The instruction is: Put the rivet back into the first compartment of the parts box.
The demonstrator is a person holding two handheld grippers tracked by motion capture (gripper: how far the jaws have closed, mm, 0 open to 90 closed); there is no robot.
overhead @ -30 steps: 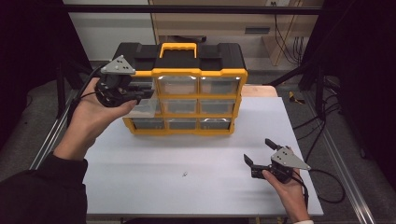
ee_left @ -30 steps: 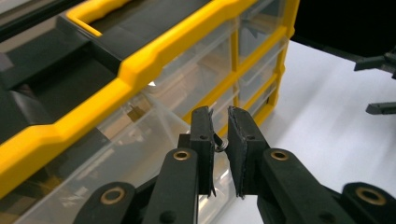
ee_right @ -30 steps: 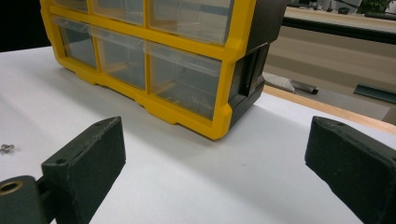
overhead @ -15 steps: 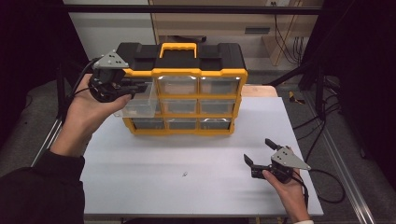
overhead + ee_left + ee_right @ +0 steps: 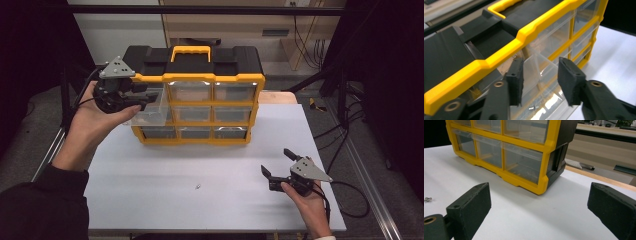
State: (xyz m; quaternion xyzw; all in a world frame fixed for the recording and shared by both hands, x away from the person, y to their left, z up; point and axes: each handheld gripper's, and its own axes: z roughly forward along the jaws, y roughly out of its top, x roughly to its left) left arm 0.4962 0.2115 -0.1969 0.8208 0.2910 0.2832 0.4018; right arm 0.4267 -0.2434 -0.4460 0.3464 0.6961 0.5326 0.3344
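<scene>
Clear drawer now pulled out; left gripper fingers have just been opening, releasing it. Right gripper fingers wide, empty.

Clear glossy plastic drawer in a yellow-and-black matt plastic organizer on a smooth white table.

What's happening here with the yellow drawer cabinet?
A person holds a pair of tongs in each hand at a white table. The left tongs are at the pulled-out clear drawer on the top left of the yellow-and-black drawer organizer; their jaws have just been opening and now stand apart around the drawer's front without pressing on it. The right tongs rest open low over the table, near a small screw.
</scene>
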